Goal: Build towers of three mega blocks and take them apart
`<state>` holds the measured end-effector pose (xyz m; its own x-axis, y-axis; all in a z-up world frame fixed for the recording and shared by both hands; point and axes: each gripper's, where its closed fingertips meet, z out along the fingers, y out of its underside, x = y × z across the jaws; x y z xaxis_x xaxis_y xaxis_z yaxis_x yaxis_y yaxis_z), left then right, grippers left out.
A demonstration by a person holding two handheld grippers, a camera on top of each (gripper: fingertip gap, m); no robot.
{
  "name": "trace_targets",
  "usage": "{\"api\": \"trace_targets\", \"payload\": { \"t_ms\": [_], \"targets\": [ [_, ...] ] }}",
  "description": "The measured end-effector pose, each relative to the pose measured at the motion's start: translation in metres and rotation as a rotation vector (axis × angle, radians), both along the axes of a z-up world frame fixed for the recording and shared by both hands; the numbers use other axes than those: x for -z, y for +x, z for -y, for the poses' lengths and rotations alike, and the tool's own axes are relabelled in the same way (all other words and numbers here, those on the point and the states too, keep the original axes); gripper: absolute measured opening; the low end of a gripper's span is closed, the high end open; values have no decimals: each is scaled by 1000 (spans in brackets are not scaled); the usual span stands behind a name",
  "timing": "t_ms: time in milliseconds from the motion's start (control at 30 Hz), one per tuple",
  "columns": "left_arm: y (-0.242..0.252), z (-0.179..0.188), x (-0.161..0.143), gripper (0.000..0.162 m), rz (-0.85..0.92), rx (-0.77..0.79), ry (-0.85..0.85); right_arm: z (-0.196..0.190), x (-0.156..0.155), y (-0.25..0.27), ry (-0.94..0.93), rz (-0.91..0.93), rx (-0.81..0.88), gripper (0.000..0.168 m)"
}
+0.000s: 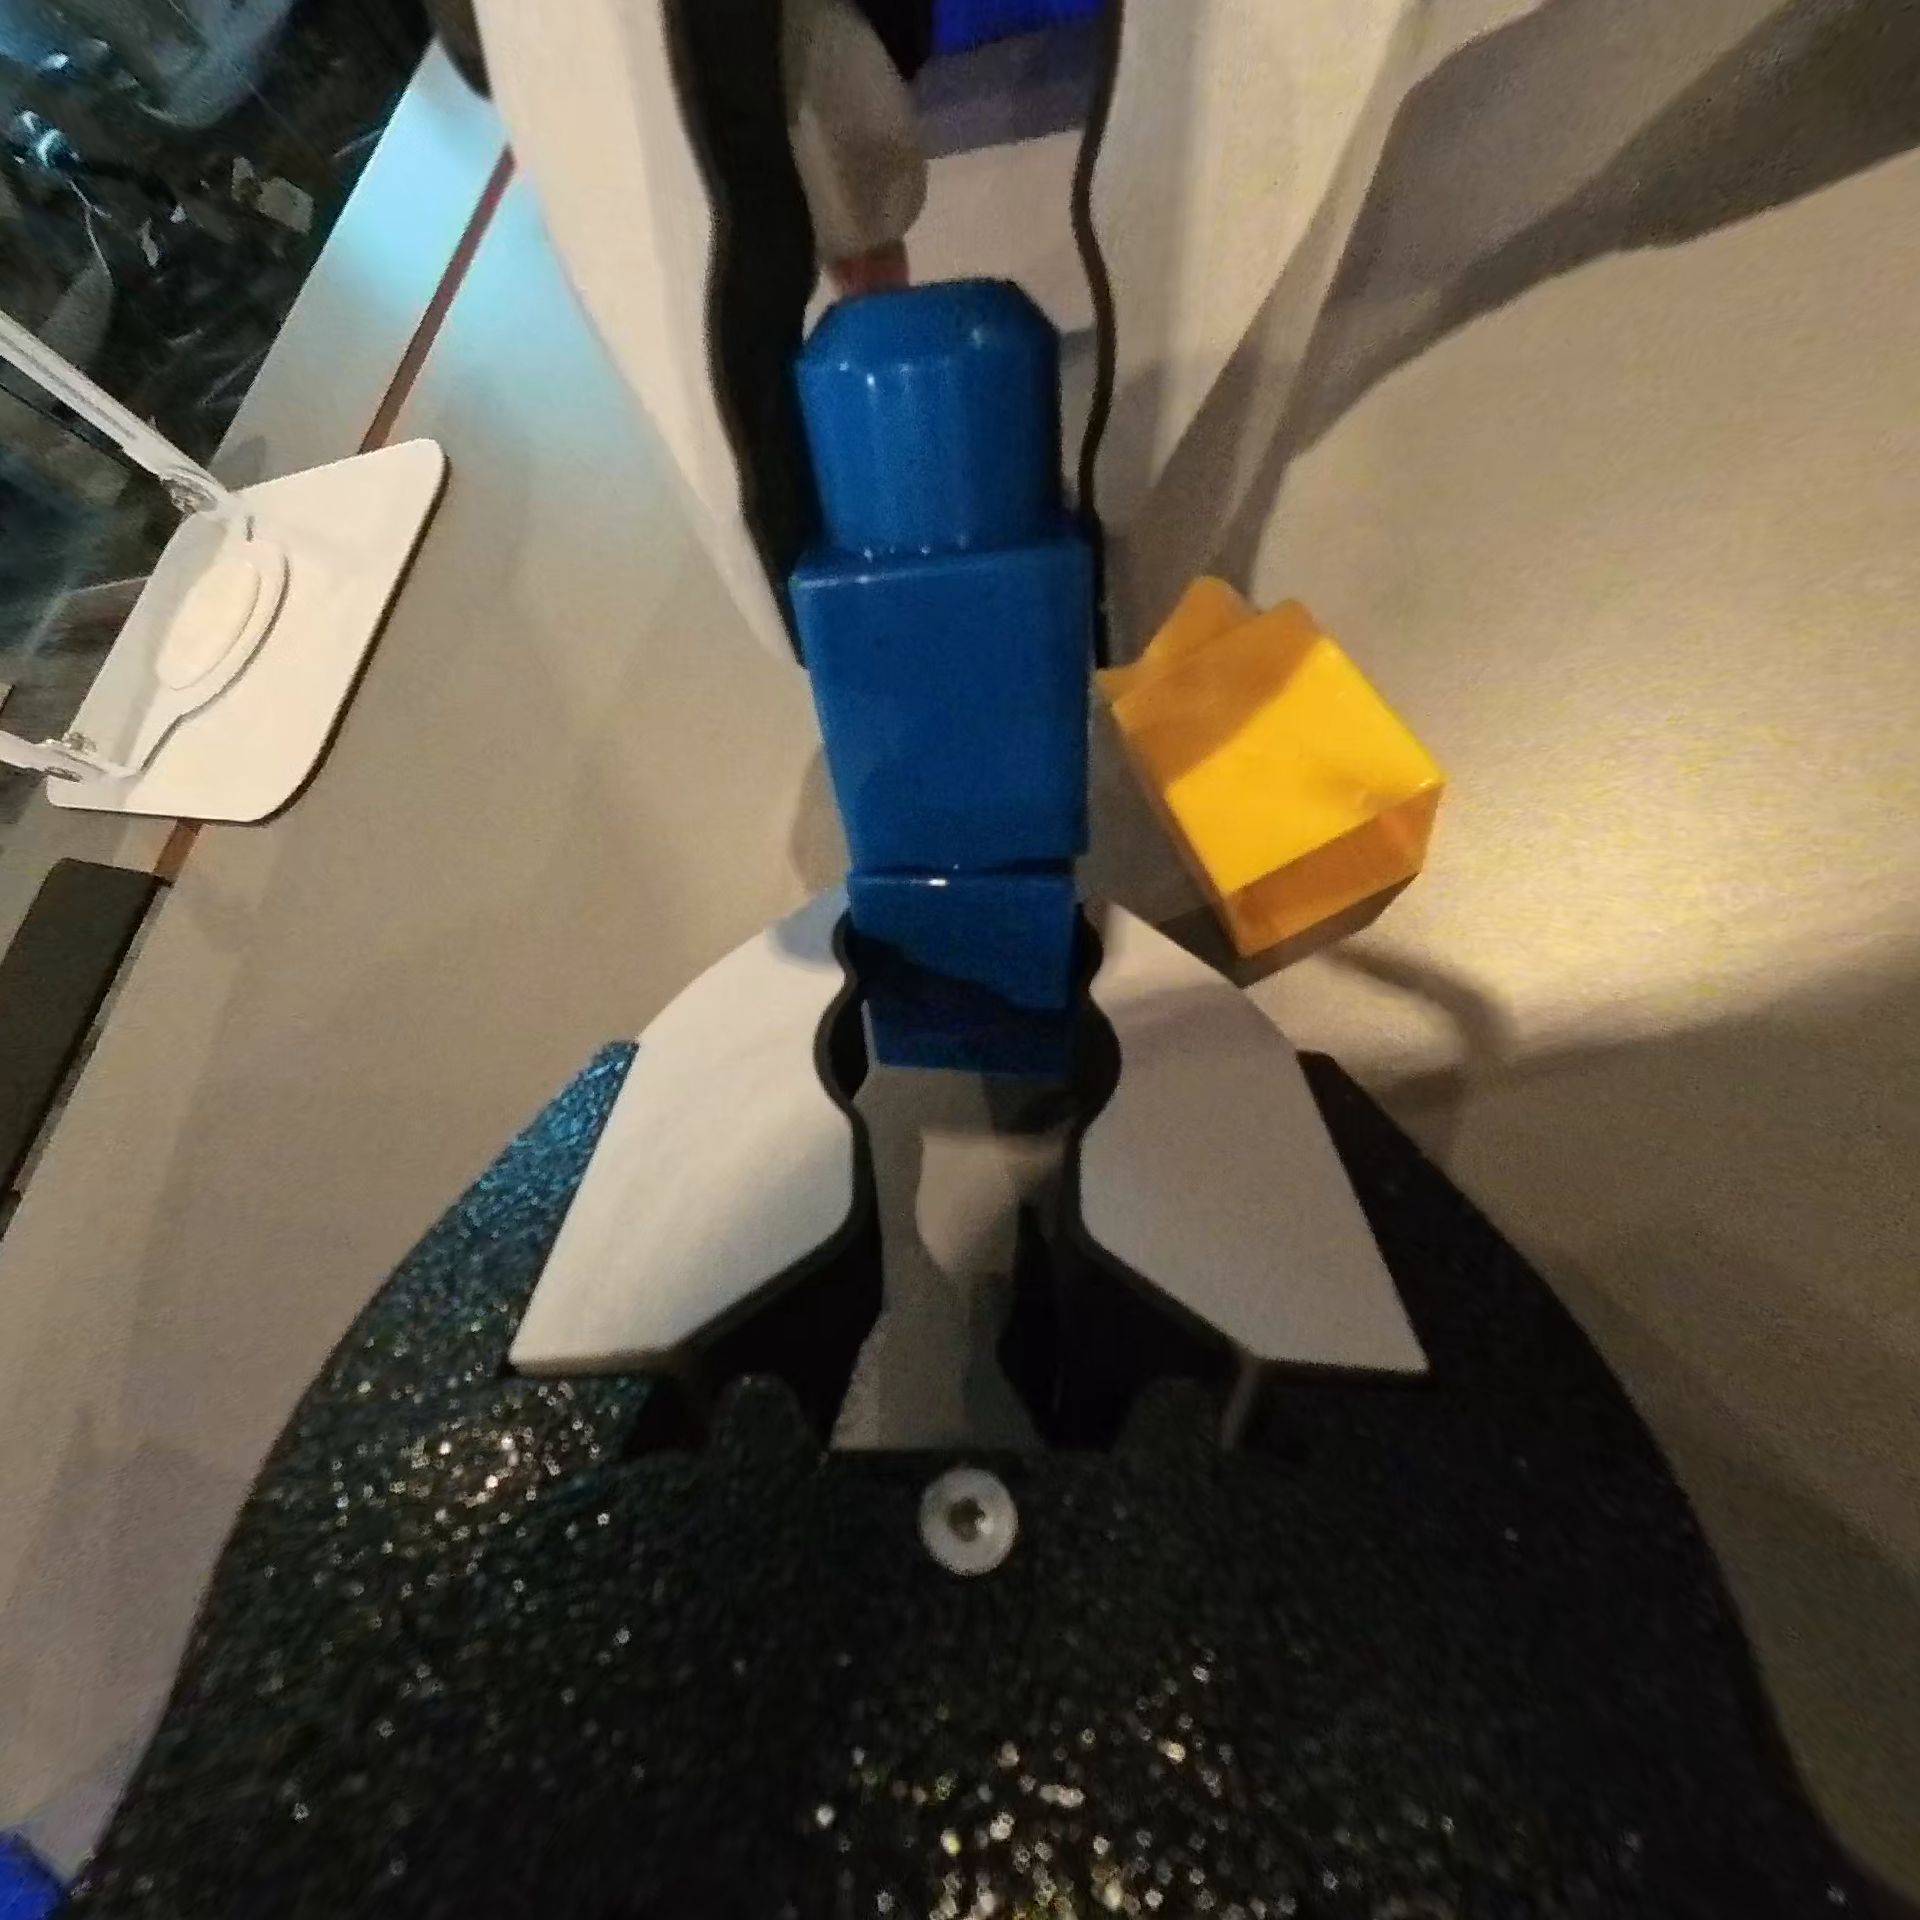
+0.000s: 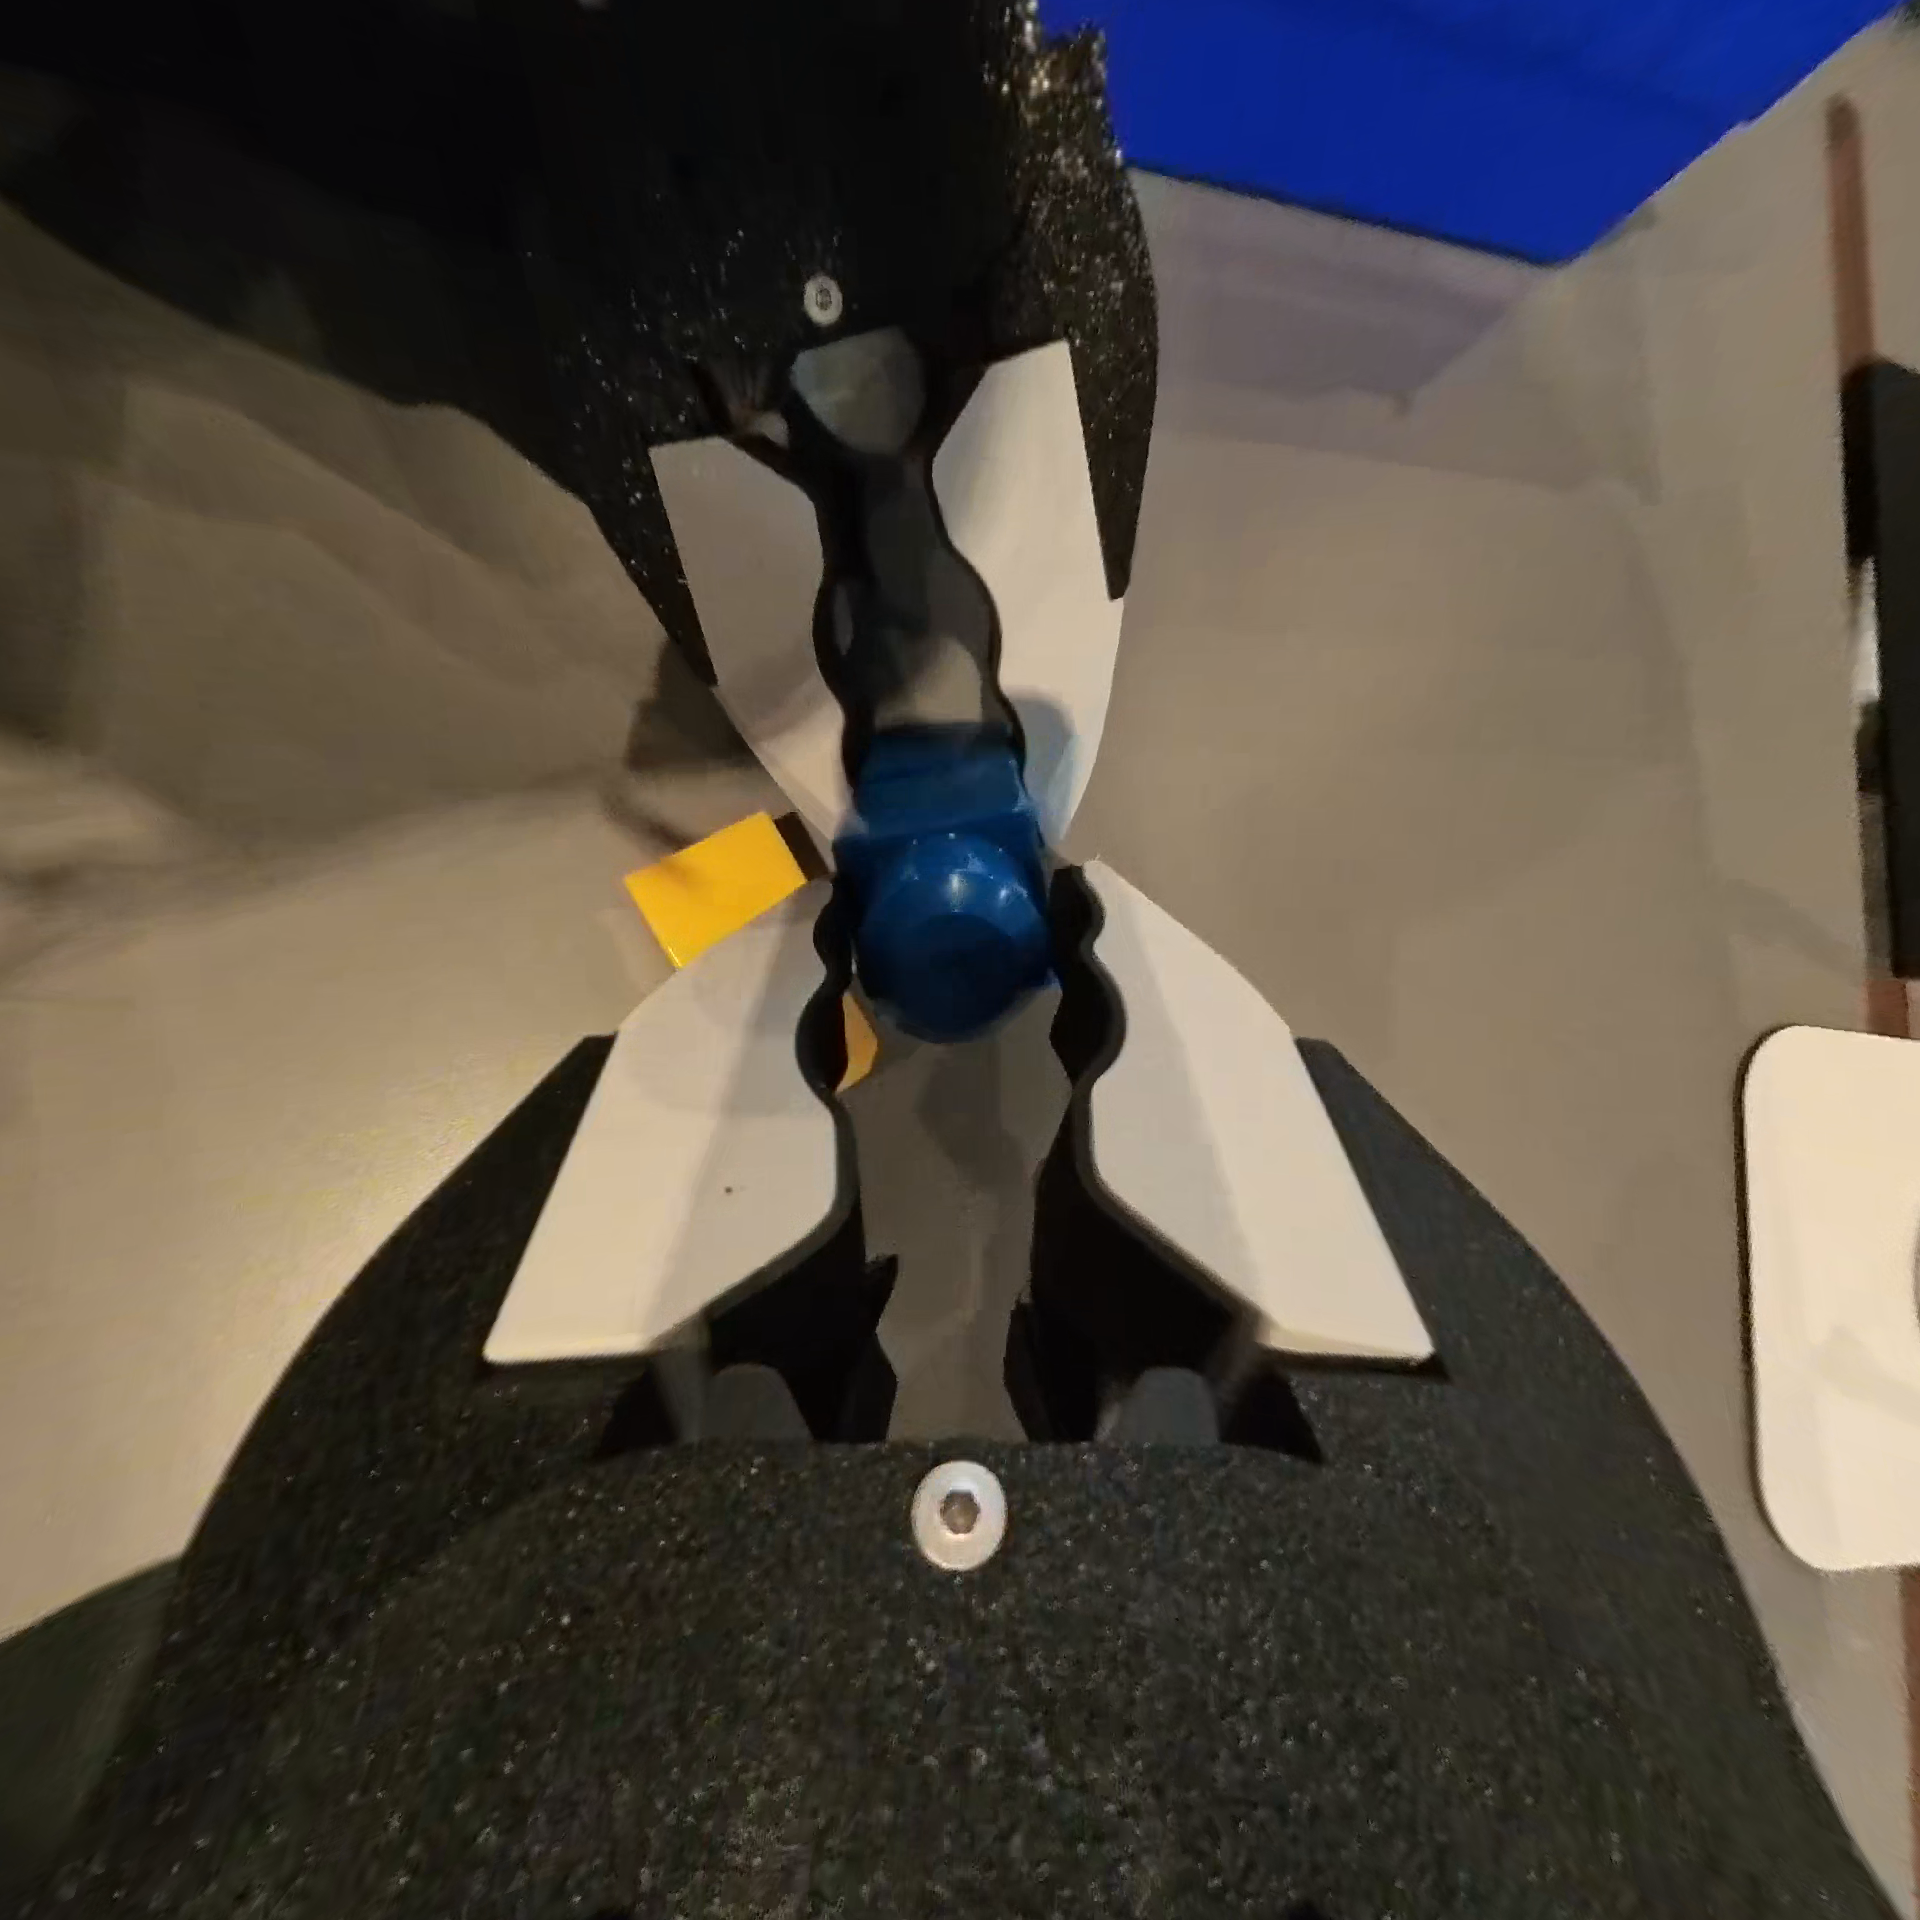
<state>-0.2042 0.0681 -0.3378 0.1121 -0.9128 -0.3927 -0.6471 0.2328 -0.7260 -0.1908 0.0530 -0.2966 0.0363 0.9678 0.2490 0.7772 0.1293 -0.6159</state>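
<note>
Two dark blue mega blocks are joined end to end in a short stack [image 1: 940, 717] held above the light table [image 1: 1610, 935]. My left gripper [image 1: 971, 966] is shut on the lower blue block [image 1: 961, 956]. My right gripper [image 1: 935, 499] comes in from the opposite end, and its jaws close around the stud of the upper blue block [image 2: 945, 925]. In the right wrist view my right gripper [image 2: 951, 935] is at the bottom and my left gripper [image 2: 935, 769] faces it from above. A yellow block [image 1: 1278, 769] lies tilted on the table beside the stack, and it also shows in the right wrist view [image 2: 717, 883].
A white rounded plate with a round pad [image 1: 249, 644] lies near the table's edge and also shows in the right wrist view [image 2: 1839, 1299]. A brown strip [image 1: 436, 312] runs along that edge. A flat black item [image 1: 62, 997] lies by it. A blue surface [image 2: 1455, 104] lies beyond the table. One gripper's finger ends stand about 5 cm off the other's. Between my left fingertips and the flat black item [image 1: 62, 997] there is roughly 35 cm.
</note>
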Motion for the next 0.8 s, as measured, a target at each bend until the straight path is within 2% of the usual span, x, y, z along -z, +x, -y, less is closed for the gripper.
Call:
{"api": "trace_targets", "payload": {
  "t_ms": [167, 300, 467, 700, 800],
  "targets": [
    [2, 0, 0, 36, 23, -7, -22, -1, 0, 0, -36, -12, 22, 38],
    [4, 1, 1, 36, 32, 3, -39, -7, -7, 8, 65, -18, -4, 49],
    [4, 2, 0, 36, 25, 5, -22, 0, -2, 1, 86, 3, -60, 36],
    [-1, -10, -16, 35, 85, -81, 7, -11, -16, -5, 41, -84, 56, 36],
    [-2, -10, -14, 35, 56, -89, 32, -10, -14, -4, 40, -58, 67, 36]
  ]
}}
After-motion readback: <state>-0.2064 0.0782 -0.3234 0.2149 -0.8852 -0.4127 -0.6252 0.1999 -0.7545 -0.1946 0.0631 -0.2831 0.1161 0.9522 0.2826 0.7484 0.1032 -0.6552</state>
